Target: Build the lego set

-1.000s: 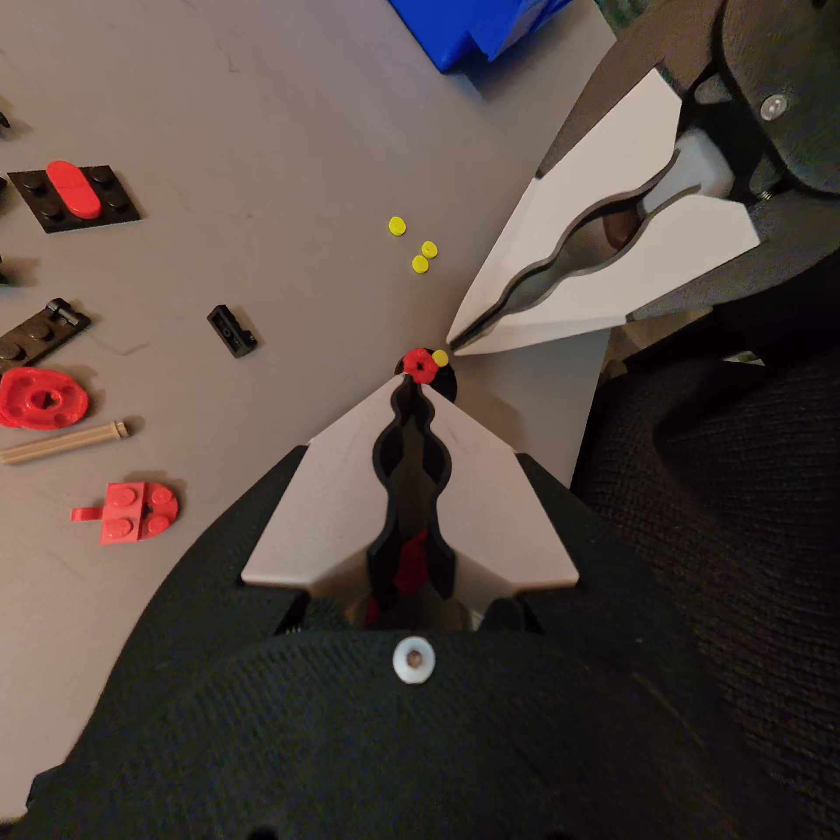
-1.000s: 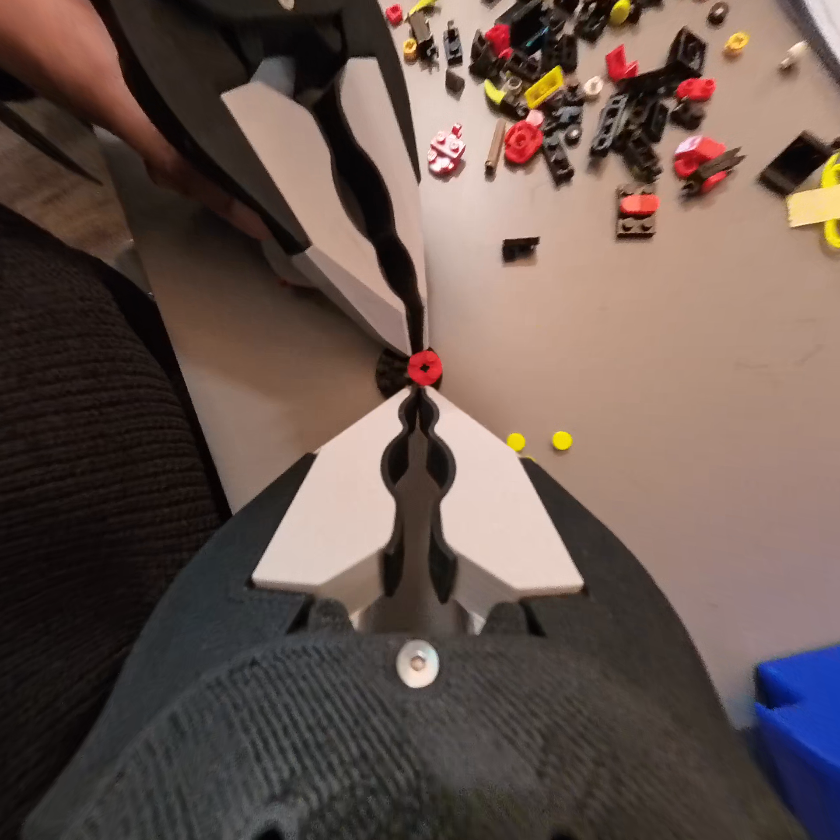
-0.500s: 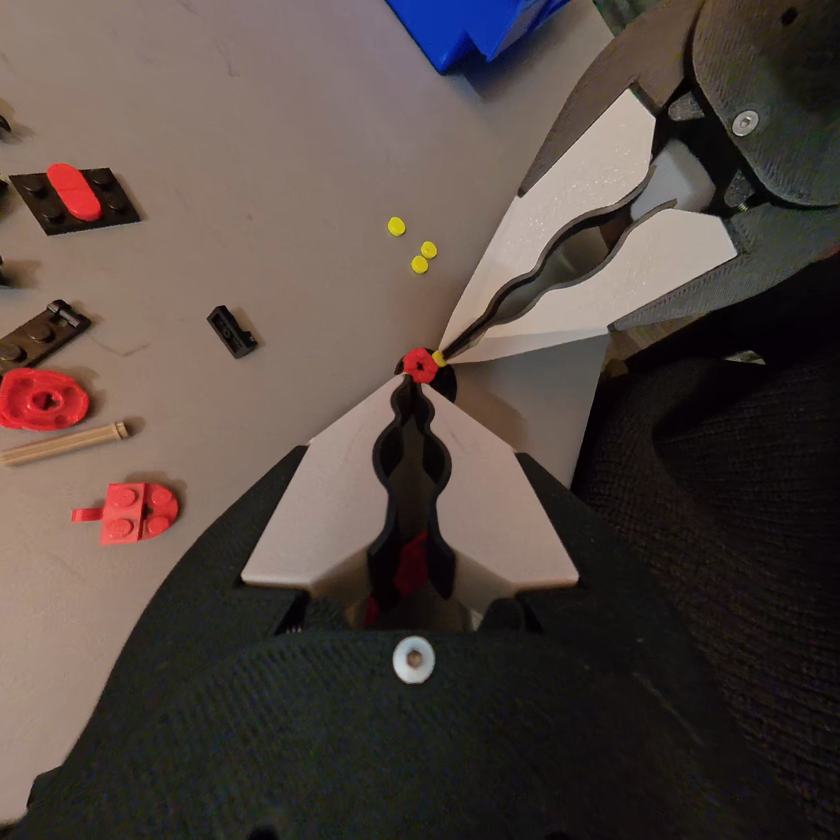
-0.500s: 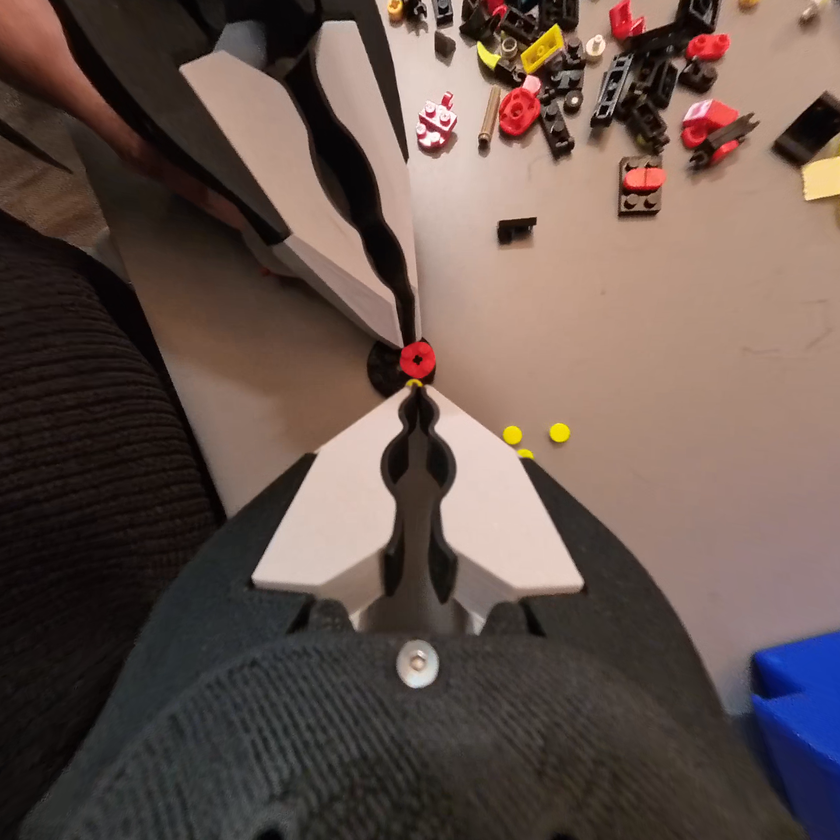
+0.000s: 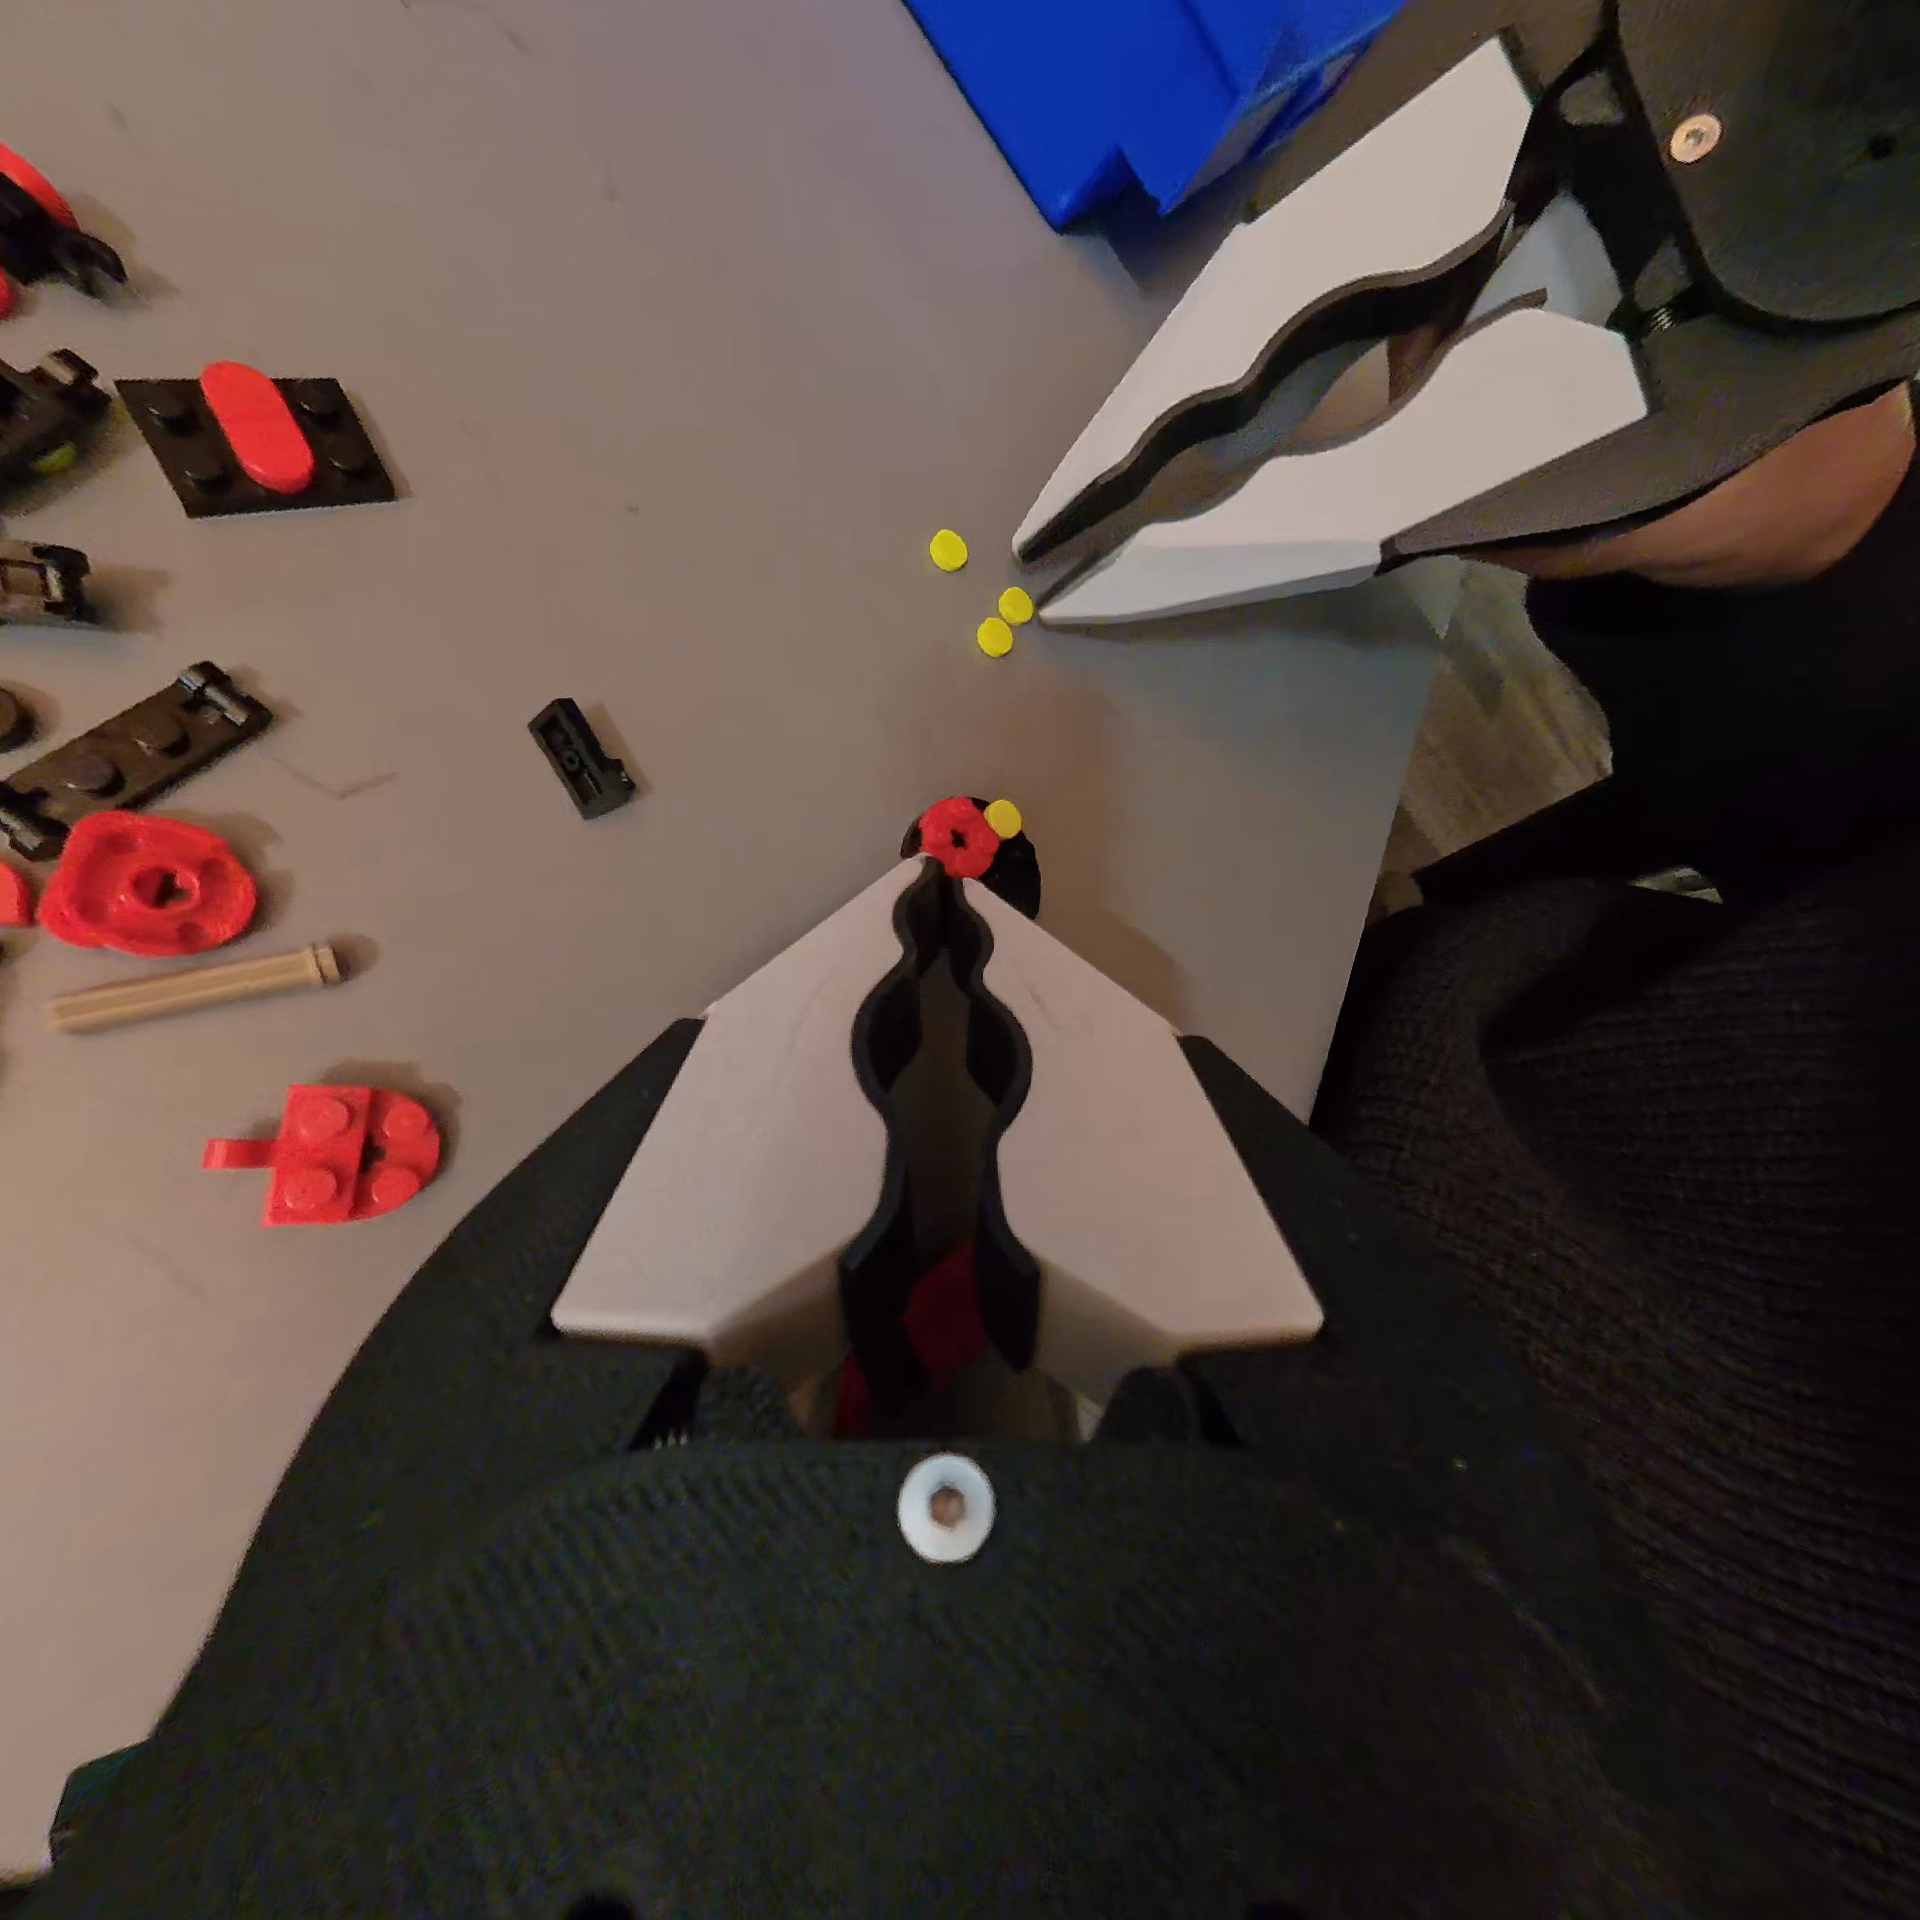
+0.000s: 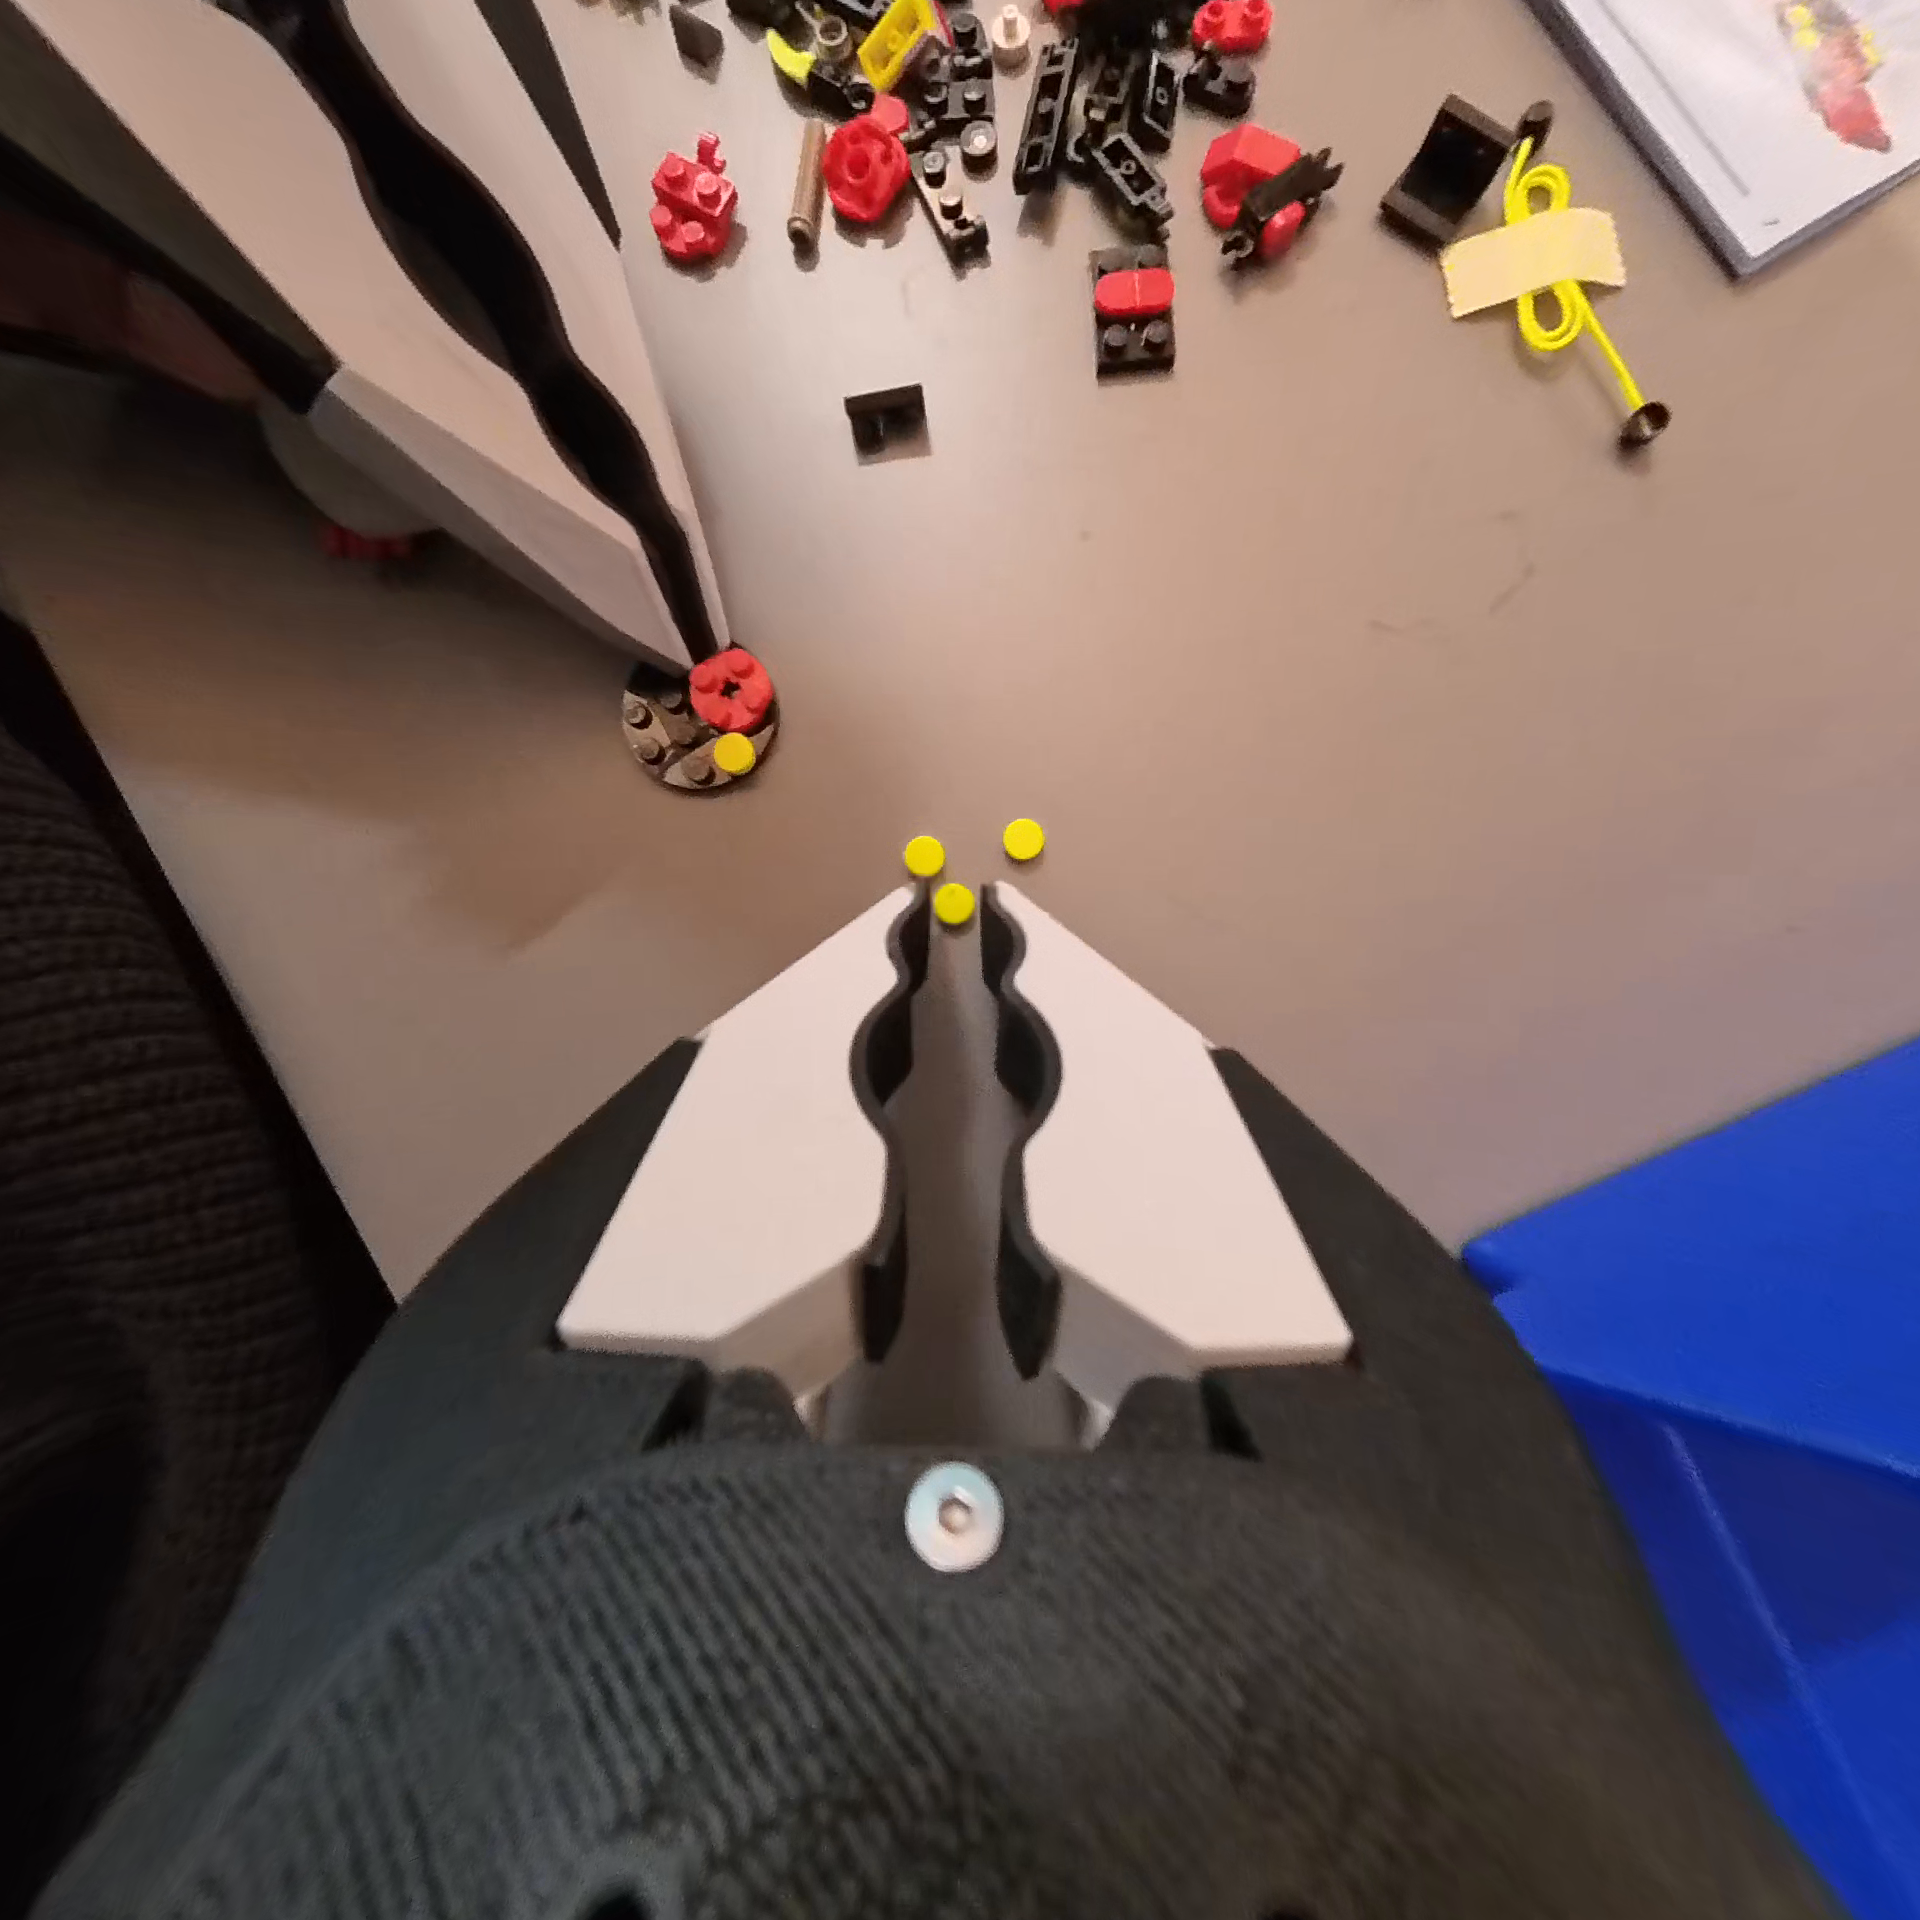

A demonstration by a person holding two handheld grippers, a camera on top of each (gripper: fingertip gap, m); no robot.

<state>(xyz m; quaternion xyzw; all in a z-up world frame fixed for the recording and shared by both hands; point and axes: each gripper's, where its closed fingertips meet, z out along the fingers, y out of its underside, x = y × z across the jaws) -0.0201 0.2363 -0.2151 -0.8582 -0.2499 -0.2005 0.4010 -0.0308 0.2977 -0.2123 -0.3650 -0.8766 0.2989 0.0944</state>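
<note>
Left claw point(image 5: 951, 868) is pressed together, tips pinching the red round piece point(image 5: 959, 836) that sits on the black round plate point(image 6: 665, 743). One yellow stud point(image 6: 735, 752) is already seated on that plate, just beside the red piece. The assembly sits near the counter point(image 5: 644, 260) front edge; the person's dark knit clothing lies right past that edge.

Right claw point(image 6: 953, 902) is slightly spread, tips straddling one of three loose yellow studs point(image 6: 953, 904); the other two, point(image 6: 924, 856) and point(image 6: 1023, 838), lie just ahead of the tips. Contact with the stud is hard to tell from this angle, probably not gripped.

Open counter between the studs and the parts pile; only a lone small black piece point(image 6: 884, 419) lies in that gap. Blue bin point(image 6: 1714, 1403) sits at the right, near the right claw's body.

Only the right wrist view shows the plate's studded top, the main pile of black, red and yellow parts point(image 6: 987, 114), a yellow string with tape point(image 6: 1538, 265) and an instruction booklet point(image 6: 1766, 114) at the far corner; its print is too small to read. Only the left wrist view shows closer detail of the black plate with a red oval tile point(image 5: 255, 436), a tan axle point(image 5: 197, 987), a red hinge plate point(image 5: 338, 1153) and a red dish-shaped piece point(image 5: 151, 883).
</note>
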